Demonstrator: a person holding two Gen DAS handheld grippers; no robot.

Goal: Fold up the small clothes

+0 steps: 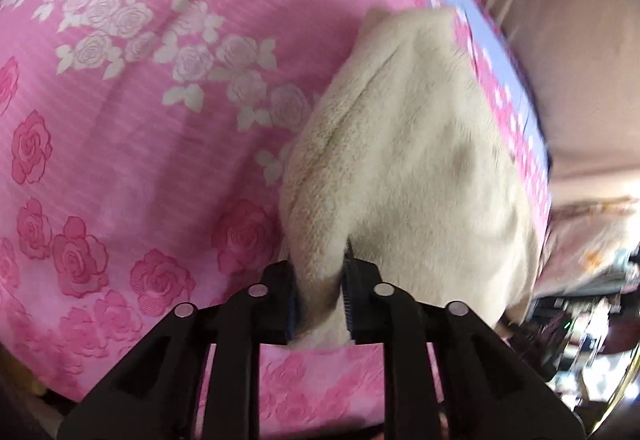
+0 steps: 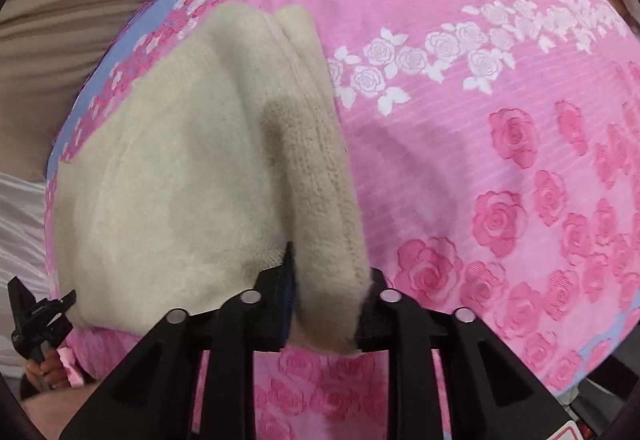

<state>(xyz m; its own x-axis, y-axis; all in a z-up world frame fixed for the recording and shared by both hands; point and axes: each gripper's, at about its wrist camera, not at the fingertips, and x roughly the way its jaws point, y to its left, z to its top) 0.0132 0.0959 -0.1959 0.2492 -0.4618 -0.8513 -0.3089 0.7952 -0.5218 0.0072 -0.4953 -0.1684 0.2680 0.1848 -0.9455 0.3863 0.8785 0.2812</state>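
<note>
My left tongs (image 1: pixel 320 300) are nearly closed on a thick edge of the cream knitted garment (image 1: pixel 416 175), the cloth bunched between the two black fingers and pressed by the pads. From that grip the garment spreads ahead of and to the right of the tongs, draped over the pink rose-print bedspread (image 1: pixel 132 127). My right tongs (image 2: pixel 326 306) pinch another rolled edge of the same garment (image 2: pixel 180 175), which here spreads ahead and to the left of them, with bare bedspread (image 2: pixel 500 127) on their right. At the lower left of the right wrist view I can see the other tool's black body with a hand (image 2: pixel 42 370) beneath it.
</note>
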